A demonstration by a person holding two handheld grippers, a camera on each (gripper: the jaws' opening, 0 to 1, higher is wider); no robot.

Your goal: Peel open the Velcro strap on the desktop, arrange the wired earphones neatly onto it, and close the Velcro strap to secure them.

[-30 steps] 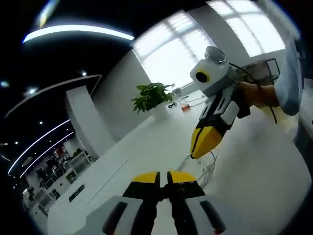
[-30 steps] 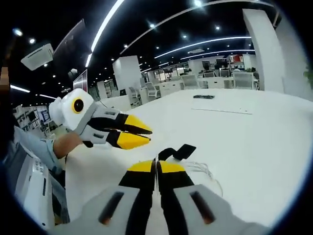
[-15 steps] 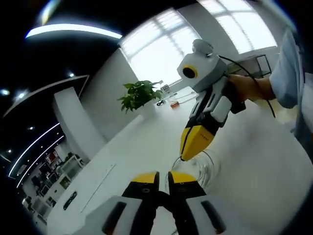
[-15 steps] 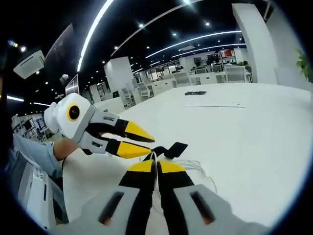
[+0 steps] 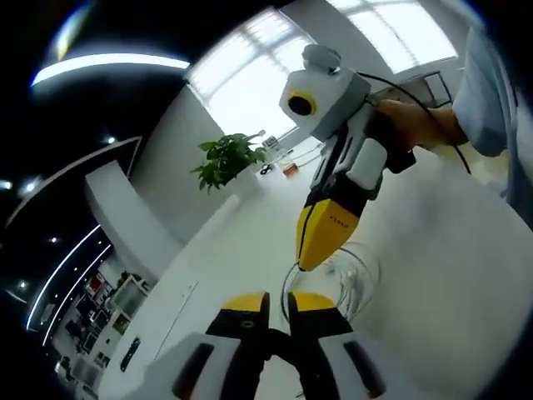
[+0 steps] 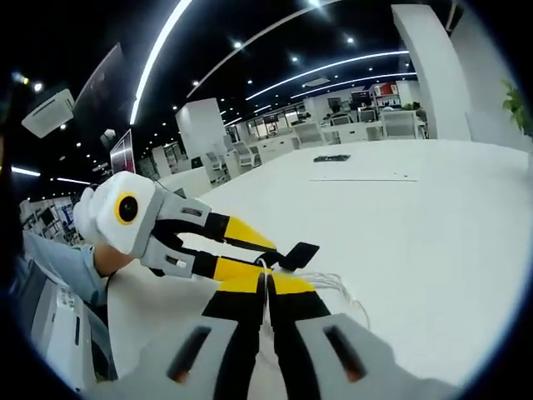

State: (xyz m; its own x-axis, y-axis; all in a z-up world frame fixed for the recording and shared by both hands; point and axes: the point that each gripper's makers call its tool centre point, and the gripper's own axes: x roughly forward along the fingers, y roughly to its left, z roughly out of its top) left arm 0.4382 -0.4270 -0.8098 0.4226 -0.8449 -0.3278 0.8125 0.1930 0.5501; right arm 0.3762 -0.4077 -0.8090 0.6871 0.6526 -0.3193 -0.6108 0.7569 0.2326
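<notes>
White worktop (image 6: pixel 433 217) carries your strap (image 6: pixel 293 254) and earphones (image 6: pixel 333 287). Your left hand-held gripper (image 6: pixel 254 258), jaws parted, flanks the strap. Your right hand-held gripper (image 6: pixel 266 283) is pressed together above the cable.

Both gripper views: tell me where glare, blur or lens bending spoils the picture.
Left gripper view: windows blow out white, the desk washes pale, the earphone cable is hard to trace. Right gripper view: ceiling light strips bow into arcs; the black strap stays sharp on the white desk.
</notes>
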